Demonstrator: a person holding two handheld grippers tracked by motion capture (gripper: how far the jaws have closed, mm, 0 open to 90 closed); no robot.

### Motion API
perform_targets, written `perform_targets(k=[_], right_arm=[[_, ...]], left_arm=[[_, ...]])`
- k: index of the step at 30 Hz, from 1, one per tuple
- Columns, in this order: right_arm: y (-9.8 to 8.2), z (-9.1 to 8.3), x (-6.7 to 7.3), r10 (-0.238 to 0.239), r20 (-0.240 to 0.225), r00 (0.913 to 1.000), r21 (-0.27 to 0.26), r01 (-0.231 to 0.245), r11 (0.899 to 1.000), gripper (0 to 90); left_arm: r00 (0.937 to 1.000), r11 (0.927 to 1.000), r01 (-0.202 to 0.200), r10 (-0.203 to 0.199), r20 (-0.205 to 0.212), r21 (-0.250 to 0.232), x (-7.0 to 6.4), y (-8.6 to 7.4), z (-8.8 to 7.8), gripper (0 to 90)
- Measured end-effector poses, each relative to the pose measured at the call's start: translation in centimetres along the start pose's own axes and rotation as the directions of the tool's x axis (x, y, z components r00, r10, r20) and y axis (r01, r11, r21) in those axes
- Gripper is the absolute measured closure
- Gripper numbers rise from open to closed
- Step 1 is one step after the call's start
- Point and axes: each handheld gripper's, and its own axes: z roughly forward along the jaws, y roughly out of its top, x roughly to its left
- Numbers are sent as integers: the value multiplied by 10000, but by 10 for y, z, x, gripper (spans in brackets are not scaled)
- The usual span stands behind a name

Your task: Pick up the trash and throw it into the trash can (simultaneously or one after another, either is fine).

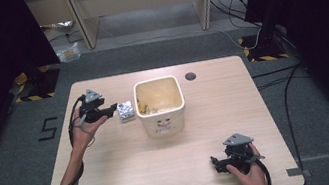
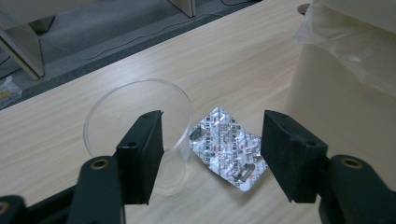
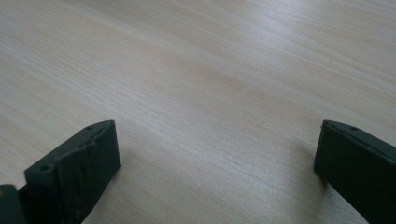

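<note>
The left gripper (image 2: pixel 212 154) hovers low over the tabletop (image 1: pixel 130 174) with its fingers (image 2: pixel 142 154) released on either side of a silver blister pack (image 2: pixel 229 149), not yet pressing it; the pack lies flat just beside the cream bin (image 1: pixel 160 104), with a clear plastic cup (image 2: pixel 140 126) next to it. The bin seems to hold some scraps already, though its inside is hard to read, so the pack and cup are probably still to go in. The right gripper (image 1: pixel 225 162) rests near the tabletop's front edge, fingers released and empty.
</note>
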Motion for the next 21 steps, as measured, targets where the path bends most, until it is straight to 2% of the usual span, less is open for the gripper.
perform_targets(k=[7, 14, 17, 21], right_arm=[[0, 0, 0, 10, 0, 10000, -14, -10, 10000, 5], [0, 0, 0, -46, -14, 10000, -20, 46, 10000, 5], [0, 0, 0, -78, -30, 10000, -25, 78, 10000, 5], [0, 0, 0, -87, -41, 10000, -10, 86, 10000, 5]], left_arm=[[9998, 9993, -179, 181, -72, 326, 4, 4, 11, 520], [9997, 9981, -179, 189, -173, 591, 6, 0, 22, 590], [9993, 9970, -345, 356, -142, 697, 7, -2, 26, 635], [9984, 9959, -524, 539, -184, 734, 8, -3, 27, 746]])
